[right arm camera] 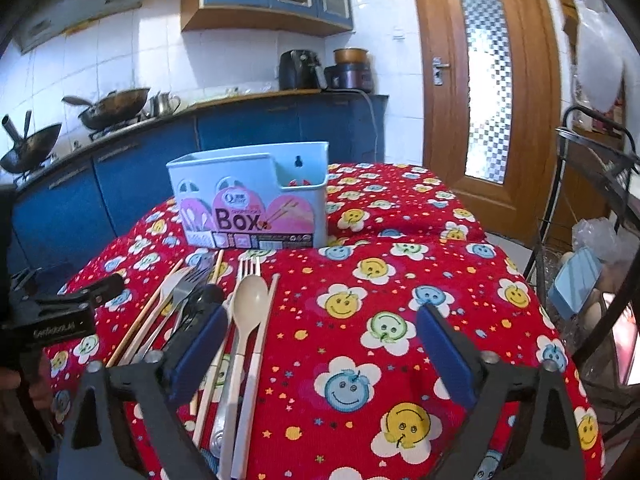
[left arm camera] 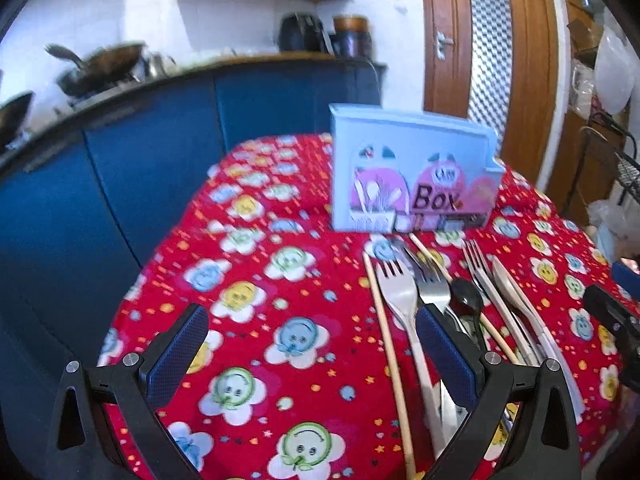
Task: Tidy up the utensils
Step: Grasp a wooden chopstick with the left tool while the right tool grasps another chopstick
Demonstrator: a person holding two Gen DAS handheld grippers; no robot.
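Across the whole near scene spreads a desk under a red cloth printed with smiling flowers, with blue kitchen cabinets and a brown wooden door with a patterned glass panel beyond it. Far on the cloth stands a pale blue plastic utensil holder with a pink "Box" label, upright, its open compartments facing up.

Near the holder, on its near side, lies a loose row of utensils, handles pointing toward the cameras: a pair of light wooden chopsticks, a white plastic fork, a steel fork, a beige plastic spoon and a small black plastic spoon.

Left gripper hovers over bare cloth just left of the row, its blue-padded jaws spread wide with nothing between them. Right gripper sits at the row's right edge, jaws likewise apart and holding nothing; its left pad overlaps the black spoon and forks in view, while the beige spoon lies between the pads.
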